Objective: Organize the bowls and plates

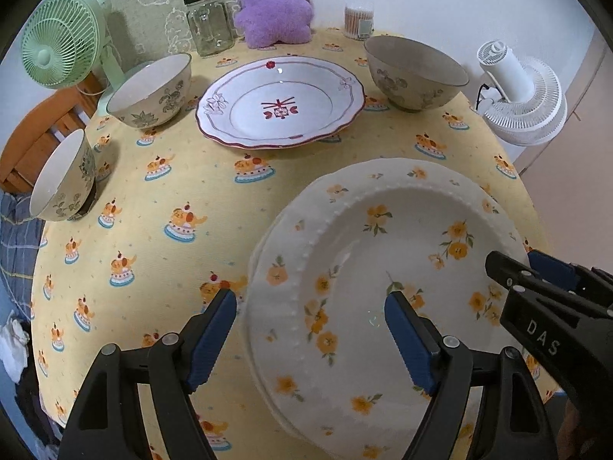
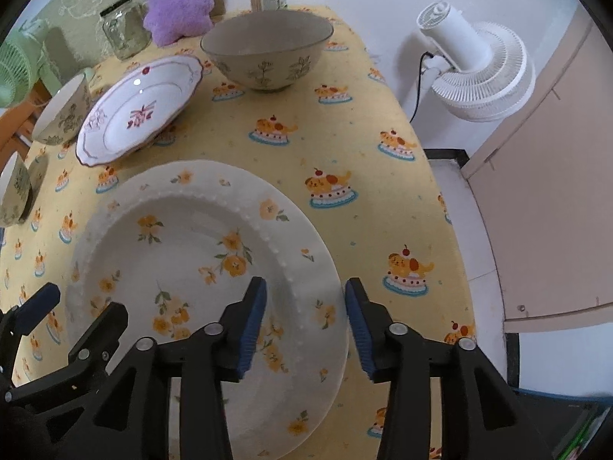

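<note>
A white plate with yellow flowers lies on the yellow tablecloth, and a second rim shows under its left edge. My left gripper stands open astride that left rim, pads clear of it. On the opposite rim my right gripper is open too, one finger over the plate and one beyond it. Farther back lie a red-patterned plate and three floral bowls, the biggest at the back right.
Along the back of the table stand a green fan, a glass jar, a purple plush and a tub of cotton swabs. A white fan stands off the table's right edge. A wooden chair is at the left.
</note>
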The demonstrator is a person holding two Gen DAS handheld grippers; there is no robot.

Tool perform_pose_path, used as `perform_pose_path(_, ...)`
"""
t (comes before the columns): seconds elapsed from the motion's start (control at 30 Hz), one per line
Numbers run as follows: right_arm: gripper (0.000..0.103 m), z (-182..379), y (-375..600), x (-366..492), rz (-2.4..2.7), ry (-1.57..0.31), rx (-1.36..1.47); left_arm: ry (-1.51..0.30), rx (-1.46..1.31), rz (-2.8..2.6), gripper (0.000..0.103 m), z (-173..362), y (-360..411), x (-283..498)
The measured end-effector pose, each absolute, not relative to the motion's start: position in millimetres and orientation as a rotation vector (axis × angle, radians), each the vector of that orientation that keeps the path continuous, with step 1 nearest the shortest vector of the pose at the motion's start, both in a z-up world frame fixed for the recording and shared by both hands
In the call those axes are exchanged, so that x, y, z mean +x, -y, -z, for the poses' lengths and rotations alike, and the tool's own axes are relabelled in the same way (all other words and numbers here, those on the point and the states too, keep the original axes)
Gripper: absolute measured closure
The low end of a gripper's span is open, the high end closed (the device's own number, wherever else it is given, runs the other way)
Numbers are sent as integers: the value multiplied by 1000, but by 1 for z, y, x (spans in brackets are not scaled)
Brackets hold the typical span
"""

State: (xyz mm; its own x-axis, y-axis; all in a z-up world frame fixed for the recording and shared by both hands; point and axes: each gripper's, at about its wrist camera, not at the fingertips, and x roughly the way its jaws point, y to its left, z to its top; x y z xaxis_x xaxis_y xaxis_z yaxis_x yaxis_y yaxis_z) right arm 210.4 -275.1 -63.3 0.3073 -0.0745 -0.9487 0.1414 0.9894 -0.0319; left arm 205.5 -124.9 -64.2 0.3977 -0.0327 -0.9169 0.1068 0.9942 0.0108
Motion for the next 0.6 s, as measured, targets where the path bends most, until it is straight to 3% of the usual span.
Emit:
perform_pose_path(0.1, 33, 53, 265, 205, 144, -1212, 84, -1146, 77, 114, 16, 59, 114, 203)
perform_pose_path(0.17, 30, 45, 254, 201, 150, -1188, 89, -1138, 85, 142, 12, 54, 106, 202)
perform_pose_path(0.6, 30, 17, 172, 196, 195, -1123, 161, -1090, 131, 193, 9, 30, 34, 211)
